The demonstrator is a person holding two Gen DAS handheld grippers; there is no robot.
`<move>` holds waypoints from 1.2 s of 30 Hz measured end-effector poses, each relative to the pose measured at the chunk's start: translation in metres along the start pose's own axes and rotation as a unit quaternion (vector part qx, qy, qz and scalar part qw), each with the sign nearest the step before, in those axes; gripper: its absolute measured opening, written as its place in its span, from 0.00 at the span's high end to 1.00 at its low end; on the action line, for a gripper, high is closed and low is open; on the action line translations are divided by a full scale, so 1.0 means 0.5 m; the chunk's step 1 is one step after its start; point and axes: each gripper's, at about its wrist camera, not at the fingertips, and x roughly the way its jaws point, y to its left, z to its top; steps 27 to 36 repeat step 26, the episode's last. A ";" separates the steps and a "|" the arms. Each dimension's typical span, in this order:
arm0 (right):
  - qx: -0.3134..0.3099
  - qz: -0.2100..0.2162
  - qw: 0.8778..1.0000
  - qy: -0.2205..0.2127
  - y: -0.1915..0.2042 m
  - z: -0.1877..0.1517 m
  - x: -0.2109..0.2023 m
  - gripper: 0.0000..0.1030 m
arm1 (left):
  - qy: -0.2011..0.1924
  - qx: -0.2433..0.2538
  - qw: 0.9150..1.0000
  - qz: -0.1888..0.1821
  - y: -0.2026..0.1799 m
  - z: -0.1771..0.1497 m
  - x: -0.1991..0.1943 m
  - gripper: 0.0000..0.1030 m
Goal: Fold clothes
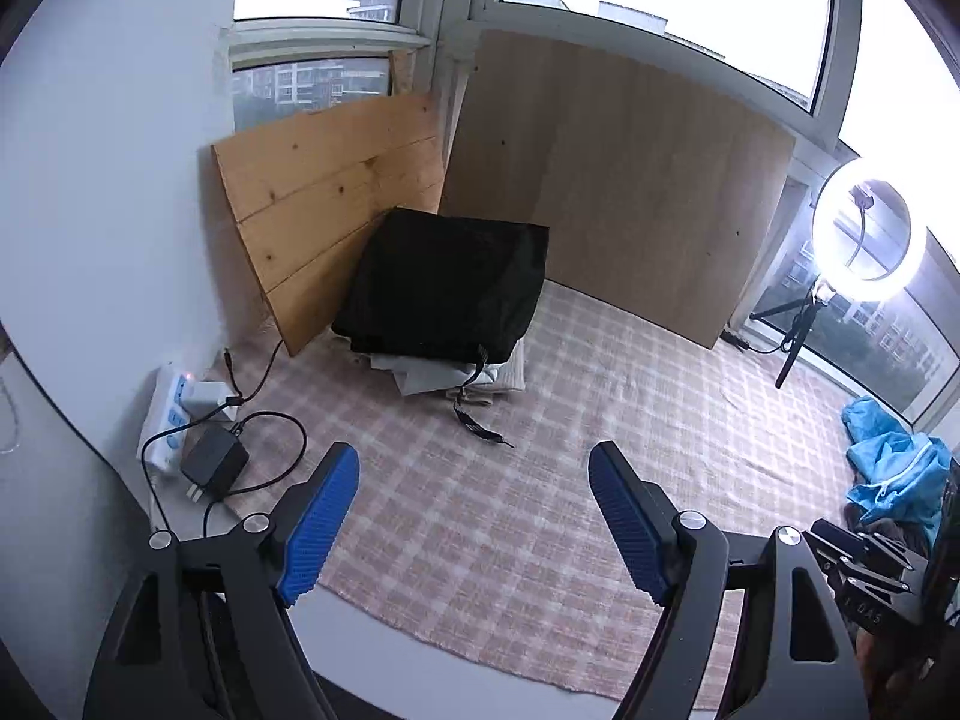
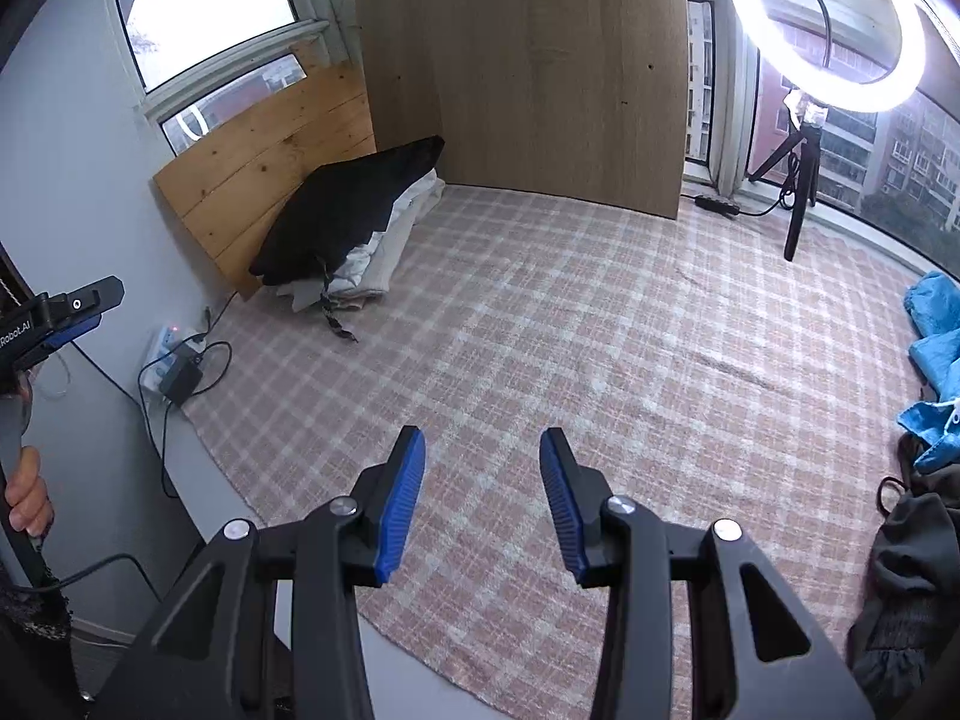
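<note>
A stack of folded clothes, a black garment (image 1: 444, 285) on top of white and beige ones (image 1: 456, 378), sits at the far left of the checked cloth (image 1: 540, 480) against the wooden boards. It also shows in the right wrist view (image 2: 354, 210). A blue garment (image 1: 894, 468) lies crumpled at the right edge, also in the right wrist view (image 2: 936, 360). A dark grey garment (image 2: 912, 588) lies at the near right. My left gripper (image 1: 474, 462) is open and empty above the cloth. My right gripper (image 2: 483, 447) is open and empty above the cloth.
A white power strip (image 1: 168, 414) with black adapter (image 1: 213, 462) and cables lies left of the cloth. A lit ring light (image 2: 828, 18) on a tripod stands at the back right. Wooden boards (image 1: 618, 180) lean against the windows.
</note>
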 end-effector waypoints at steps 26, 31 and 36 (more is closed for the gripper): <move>0.026 0.004 1.000 0.008 -0.030 -0.001 0.018 0.62 | 0.008 -0.002 1.000 -0.004 0.004 0.016 0.010 0.25; 0.026 0.004 1.000 0.008 -0.030 -0.001 0.018 0.62 | 0.008 -0.002 1.000 -0.004 0.004 0.016 0.010 0.25; 0.026 0.004 1.000 0.008 -0.030 -0.001 0.018 0.62 | 0.008 -0.002 1.000 -0.004 0.004 0.016 0.010 0.25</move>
